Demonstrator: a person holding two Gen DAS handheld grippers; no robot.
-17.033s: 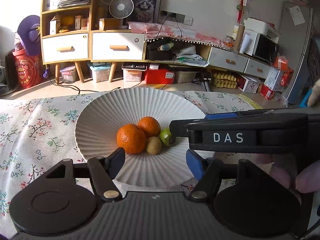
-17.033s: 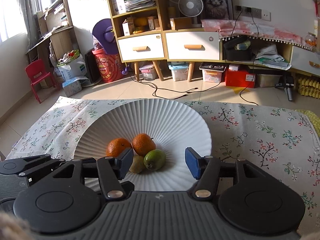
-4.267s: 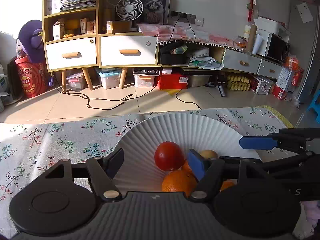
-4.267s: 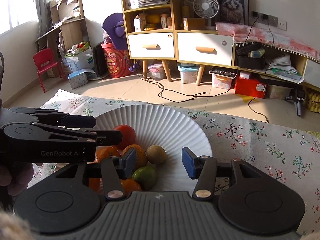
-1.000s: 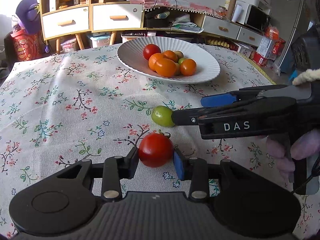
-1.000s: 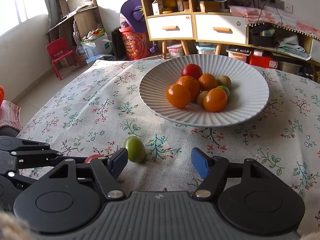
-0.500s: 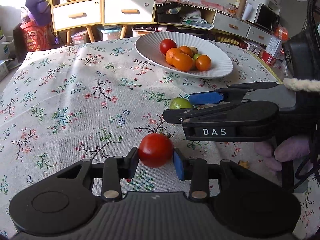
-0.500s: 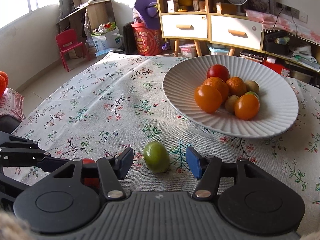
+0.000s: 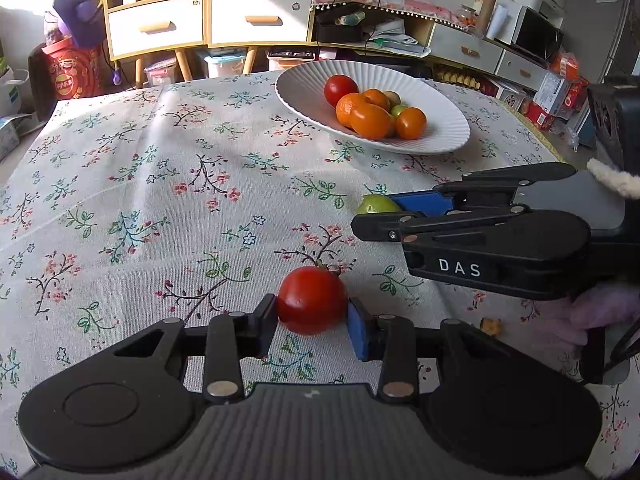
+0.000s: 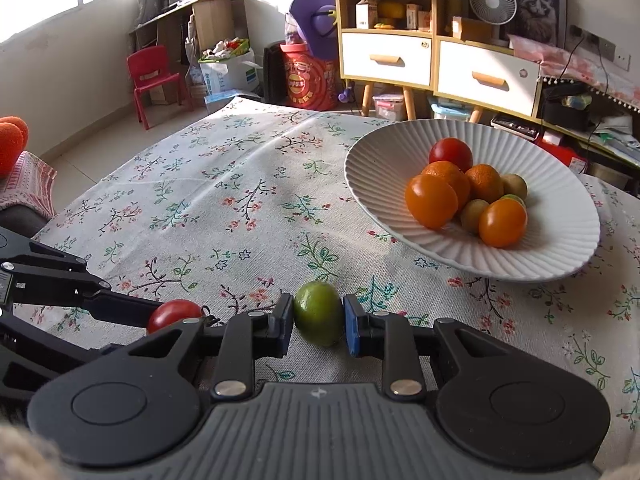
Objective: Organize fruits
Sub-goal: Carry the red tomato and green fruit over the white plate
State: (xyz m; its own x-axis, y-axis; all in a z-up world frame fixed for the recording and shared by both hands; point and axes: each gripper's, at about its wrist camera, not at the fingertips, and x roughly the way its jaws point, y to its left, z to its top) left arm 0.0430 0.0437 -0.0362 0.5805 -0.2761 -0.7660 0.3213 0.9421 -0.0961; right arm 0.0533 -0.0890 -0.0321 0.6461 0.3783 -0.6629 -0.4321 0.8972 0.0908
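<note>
- Sitting on the flowery cloth, a ridged white plate is piled with round fruit.
- A smooth red tomato is squeezed by the left gripper.
- A shiny green lime is pinched by the right gripper, near the plate.

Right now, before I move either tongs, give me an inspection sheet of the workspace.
Surface: floral tablecloth, a few creases.
Job's things: white ribbed plate holding a red tomato, orange fruits and small greenish ones; loose red tomato; loose green lime.
Clutter: small orange crumb on the cloth.
Grippers: left tongs shut on the loose red tomato; right tongs shut on the green lime.
Cables: nothing seen on the table; some on the floor behind.
Surroundings: drawer cabinet, desk fan, red child's chair.
</note>
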